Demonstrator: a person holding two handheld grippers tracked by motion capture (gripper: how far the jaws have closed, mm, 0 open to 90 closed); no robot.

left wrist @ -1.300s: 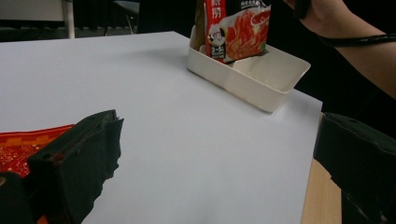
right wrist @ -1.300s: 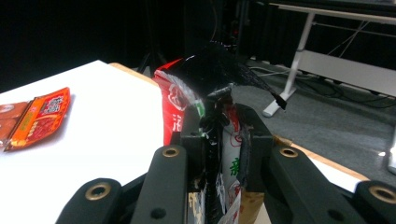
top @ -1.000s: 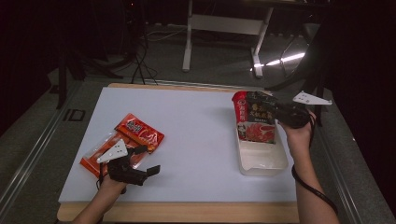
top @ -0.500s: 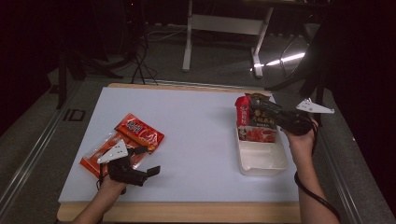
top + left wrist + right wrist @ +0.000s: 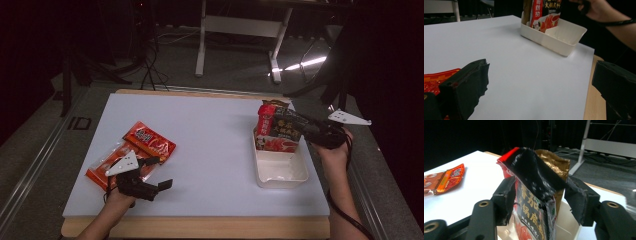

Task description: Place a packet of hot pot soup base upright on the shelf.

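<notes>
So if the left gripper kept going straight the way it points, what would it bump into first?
Probably the white tray across the table. The left gripper has its jaws open, with bare white table ahead of them, then the tray holding upright sauce packets. Depth is hard to judge.

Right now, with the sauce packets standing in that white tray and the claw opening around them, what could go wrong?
1. The black packet stands upright at the end of the white tray, and the right claw has just been opening with it still between the jaws; unsupported, it may tip over.
2. Pulling back, a jaw could snag its crumpled top and drag it out.
3. The tray looks light; a nudge might slide it toward the table edge.
</notes>
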